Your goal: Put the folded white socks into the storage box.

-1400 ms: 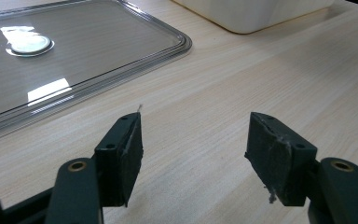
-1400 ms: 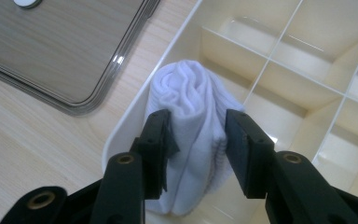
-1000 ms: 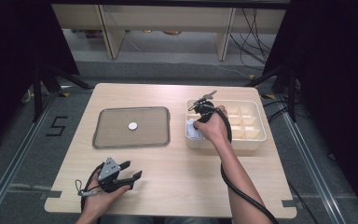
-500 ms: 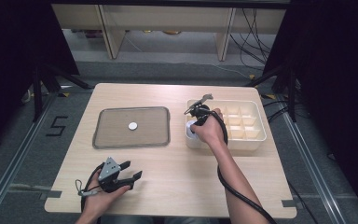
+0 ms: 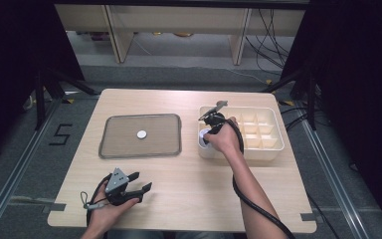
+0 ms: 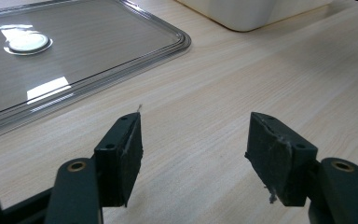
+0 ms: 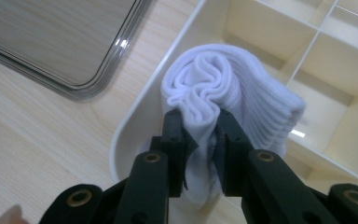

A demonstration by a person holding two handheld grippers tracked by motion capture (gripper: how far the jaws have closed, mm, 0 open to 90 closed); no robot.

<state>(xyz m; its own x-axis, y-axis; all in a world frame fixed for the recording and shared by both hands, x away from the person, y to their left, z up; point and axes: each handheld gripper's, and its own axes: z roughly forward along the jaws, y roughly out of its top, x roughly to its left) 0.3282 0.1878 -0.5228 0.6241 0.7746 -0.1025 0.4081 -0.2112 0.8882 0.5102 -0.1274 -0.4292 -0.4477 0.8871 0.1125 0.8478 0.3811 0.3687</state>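
My right gripper (image 7: 200,135) was clamped on a rolled white sock (image 7: 228,98), its jaws narrowed to a slim gap with folds of the ribbed fabric pinched between the pads. The sock sat at the near-left corner compartment of the cream divided organiser box (image 7: 135,116), partly inside it and bulging above the rim. From the high view I saw the same gripper (image 5: 210,130) angled down over that corner of the box (image 5: 271,149), with the sock (image 5: 205,134) showing white beneath it.

My left gripper (image 6: 193,154) rested low over the bare wooden table (image 6: 223,79), jaws spread wide with nothing between them. The clear tray (image 6: 98,60) lay just ahead of it, a small white disc (image 6: 28,42) on it.
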